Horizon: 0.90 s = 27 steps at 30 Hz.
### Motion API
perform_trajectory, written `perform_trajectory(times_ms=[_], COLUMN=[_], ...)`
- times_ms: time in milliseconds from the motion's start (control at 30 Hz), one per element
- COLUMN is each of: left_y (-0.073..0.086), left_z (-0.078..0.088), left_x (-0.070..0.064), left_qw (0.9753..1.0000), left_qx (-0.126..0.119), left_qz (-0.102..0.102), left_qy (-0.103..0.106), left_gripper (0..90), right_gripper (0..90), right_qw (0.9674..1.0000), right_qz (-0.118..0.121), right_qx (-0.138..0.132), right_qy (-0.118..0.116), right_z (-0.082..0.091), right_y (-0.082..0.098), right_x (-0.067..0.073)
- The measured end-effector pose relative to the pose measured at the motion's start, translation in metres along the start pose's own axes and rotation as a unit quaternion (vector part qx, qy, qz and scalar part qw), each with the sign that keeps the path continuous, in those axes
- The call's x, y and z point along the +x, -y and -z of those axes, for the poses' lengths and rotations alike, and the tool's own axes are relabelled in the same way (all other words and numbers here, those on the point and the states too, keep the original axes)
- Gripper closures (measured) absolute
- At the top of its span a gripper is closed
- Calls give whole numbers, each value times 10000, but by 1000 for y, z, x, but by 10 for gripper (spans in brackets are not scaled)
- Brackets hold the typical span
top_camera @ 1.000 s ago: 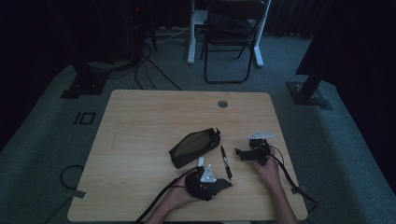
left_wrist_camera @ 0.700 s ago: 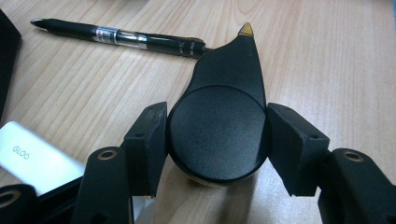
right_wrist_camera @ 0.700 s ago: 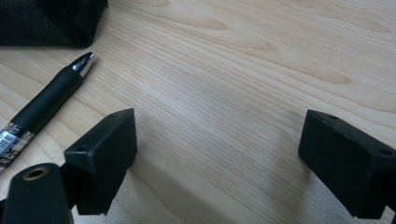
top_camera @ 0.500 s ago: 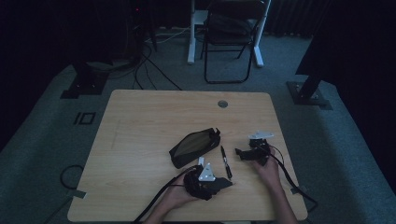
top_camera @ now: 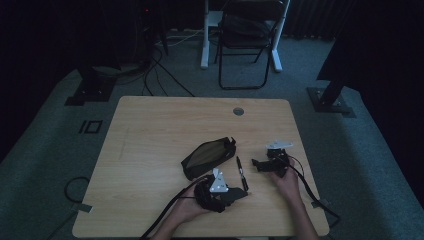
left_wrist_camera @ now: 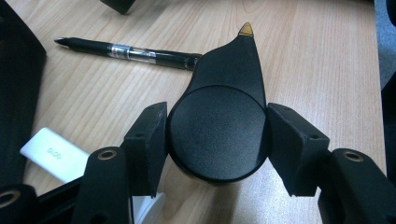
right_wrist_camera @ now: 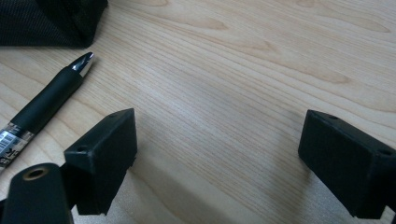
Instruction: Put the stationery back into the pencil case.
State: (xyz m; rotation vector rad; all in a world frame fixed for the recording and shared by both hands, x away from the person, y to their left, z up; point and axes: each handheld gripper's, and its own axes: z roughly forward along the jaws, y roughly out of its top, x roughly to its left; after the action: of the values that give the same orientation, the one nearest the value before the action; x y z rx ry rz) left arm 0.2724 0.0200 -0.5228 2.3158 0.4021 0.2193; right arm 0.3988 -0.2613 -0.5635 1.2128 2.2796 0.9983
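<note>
The left tongs (left_wrist_camera: 217, 135) are clamped on a round black object with a pointed, orange-tipped end (left_wrist_camera: 219, 121), pads pressing both its sides, low over the worktop (left_wrist_camera: 317, 56). The right tongs (right_wrist_camera: 219, 158) stand apart with bare wood between them. A black pen (left_wrist_camera: 126, 50) lies just beyond the held object, a white eraser (left_wrist_camera: 53, 154) beside it, and a dark pencil case (top_camera: 207, 157) farther up the worktop.
</note>
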Motion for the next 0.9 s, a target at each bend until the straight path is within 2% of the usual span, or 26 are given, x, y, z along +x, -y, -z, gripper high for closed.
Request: perform_trajectory(times_ms=[300,900], left_y=[-3,-6], left_z=[9,24], left_x=[2,7], left_qw=[10000,9995], left_qx=[-78,-278], left_qz=[-20,79], left_qy=[-43,-126], left_gripper=[418,418], right_gripper=[116,117], right_qw=[10000,10000], right_qz=[0,1], right_qx=[-1,1], right_qy=[1,0], right_z=[0,0], right_y=[0,0], right_x=[0,0])
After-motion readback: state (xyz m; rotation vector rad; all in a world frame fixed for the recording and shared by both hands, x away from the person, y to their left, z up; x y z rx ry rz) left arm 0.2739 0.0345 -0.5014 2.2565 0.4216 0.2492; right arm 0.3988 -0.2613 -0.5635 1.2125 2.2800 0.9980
